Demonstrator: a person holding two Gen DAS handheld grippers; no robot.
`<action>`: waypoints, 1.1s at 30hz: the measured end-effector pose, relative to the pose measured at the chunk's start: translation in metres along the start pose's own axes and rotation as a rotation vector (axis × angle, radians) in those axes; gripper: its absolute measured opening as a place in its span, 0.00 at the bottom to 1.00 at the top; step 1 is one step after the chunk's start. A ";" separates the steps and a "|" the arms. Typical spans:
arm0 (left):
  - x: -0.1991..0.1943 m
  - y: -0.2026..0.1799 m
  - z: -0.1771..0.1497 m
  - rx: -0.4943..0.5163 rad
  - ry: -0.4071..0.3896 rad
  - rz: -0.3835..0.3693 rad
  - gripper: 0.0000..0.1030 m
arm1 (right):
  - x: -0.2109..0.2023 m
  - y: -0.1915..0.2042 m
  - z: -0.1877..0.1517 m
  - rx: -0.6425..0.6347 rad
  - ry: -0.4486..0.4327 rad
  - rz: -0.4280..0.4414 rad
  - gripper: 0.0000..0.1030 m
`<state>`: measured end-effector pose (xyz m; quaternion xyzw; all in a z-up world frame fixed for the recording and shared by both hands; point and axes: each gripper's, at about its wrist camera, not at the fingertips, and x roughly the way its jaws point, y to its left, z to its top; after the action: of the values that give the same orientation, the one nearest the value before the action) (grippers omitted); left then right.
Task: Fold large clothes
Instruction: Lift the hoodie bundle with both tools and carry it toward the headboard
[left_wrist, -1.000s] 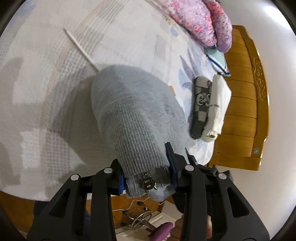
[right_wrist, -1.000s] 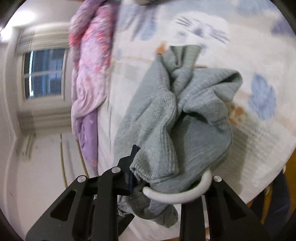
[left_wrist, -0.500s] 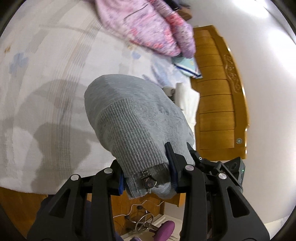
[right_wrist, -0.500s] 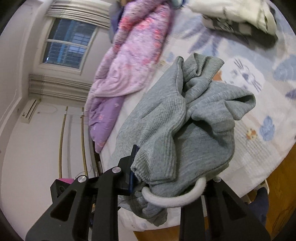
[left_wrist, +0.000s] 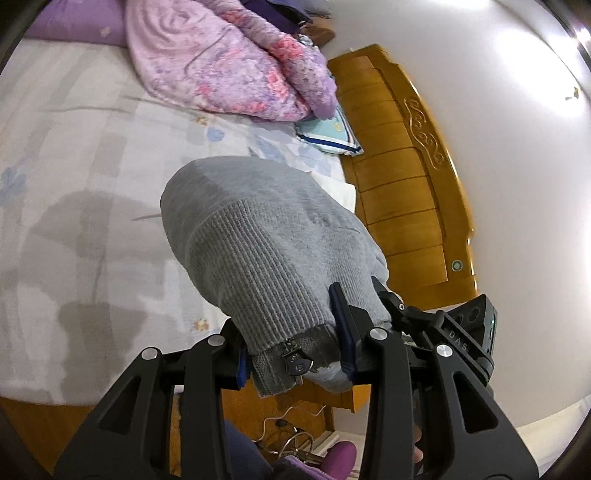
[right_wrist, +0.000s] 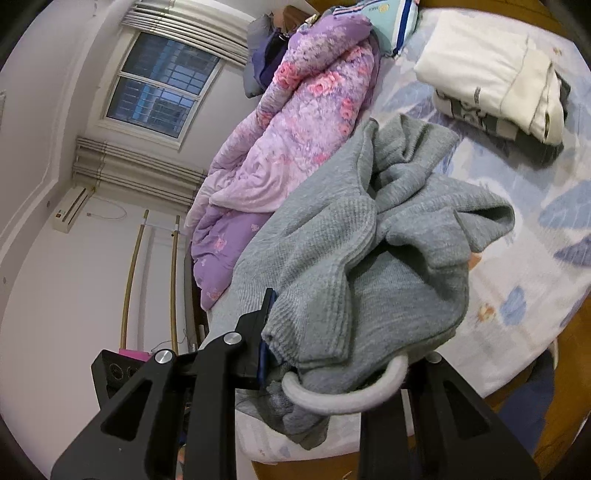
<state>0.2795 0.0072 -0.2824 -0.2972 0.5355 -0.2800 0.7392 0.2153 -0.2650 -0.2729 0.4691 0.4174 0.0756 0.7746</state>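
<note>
I have the grey knit garment (left_wrist: 266, 251) pinched in both tools and hanging clear above the bed (left_wrist: 74, 155). My left gripper (left_wrist: 293, 360) is clamped on the ribbed hem right at the zipper pull (left_wrist: 297, 365), with the fabric bulging forward from the jaws in a rounded hump. My right gripper (right_wrist: 332, 365) is closed on a bunched fold of the same garment, and a white drawcord (right_wrist: 347, 395) loops out just in front of its jaws; the rest of the cloth spills away from it in crumpled folds. Below, the bed wears a pale sheet with blue leaf prints, and the garment's shadow falls on it. A pink and purple floral quilt (left_wrist: 229, 62) is heaped along the far edge of the bed. A folded stack of clothes (right_wrist: 502, 77), cream on top, sits near the wooden headboard (left_wrist: 406, 177). Beyond the quilt, the right view shows a window (right_wrist: 159, 88) in a white wall.
</note>
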 end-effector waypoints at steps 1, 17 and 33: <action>0.006 -0.005 0.001 0.009 -0.001 -0.002 0.34 | -0.002 -0.003 0.007 0.000 -0.003 0.002 0.22; 0.240 -0.170 0.104 0.053 -0.136 -0.074 0.34 | -0.043 -0.086 0.314 -0.187 0.001 0.097 0.22; 0.478 -0.185 0.125 0.054 -0.139 0.048 0.34 | 0.025 -0.265 0.474 -0.096 0.125 0.002 0.21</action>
<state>0.5106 -0.4486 -0.4136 -0.2830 0.4820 -0.2553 0.7889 0.4984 -0.7119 -0.3963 0.4264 0.4604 0.1255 0.7684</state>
